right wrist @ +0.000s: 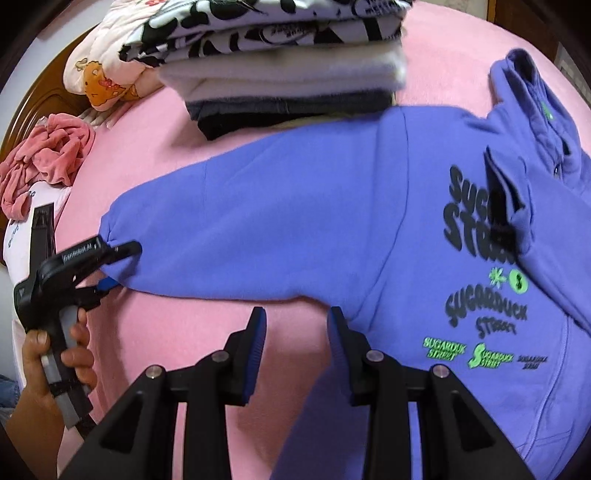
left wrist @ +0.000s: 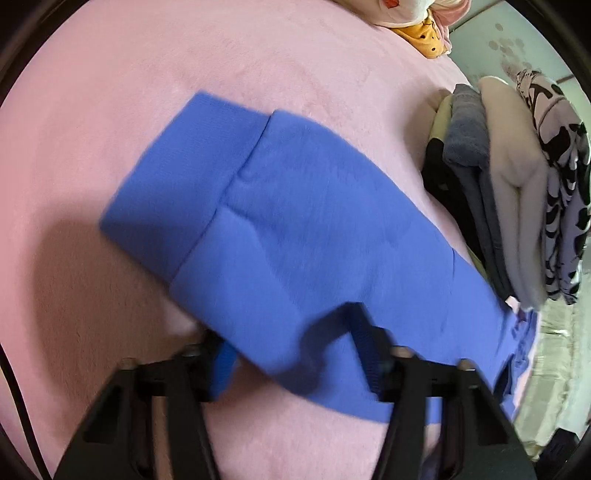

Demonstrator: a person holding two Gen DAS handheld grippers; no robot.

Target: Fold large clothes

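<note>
Left wrist view: my left gripper (left wrist: 295, 354) is pinching the sleeve cuff (left wrist: 291, 347) of the purple hoodie (left wrist: 295, 221), which is lying on the pink blanket (left wrist: 110, 92) beside a stack of folded clothes (left wrist: 517, 192). Right wrist view: my right gripper (right wrist: 295, 332) is hovering with jaws spread, nothing between them, at the hoodie's underarm edge; my left hand (right wrist: 62, 365) is gripping its handle.

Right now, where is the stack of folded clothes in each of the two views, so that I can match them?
Left wrist view: the stack of folded clothes stands at the right edge, beside the blue-purple sweatshirt.
Right wrist view: the stack is at the top centre, just behind the sweatshirt's sleeve.
Shared landmark: the black-and-white patterned garment on top of the stack.
</note>
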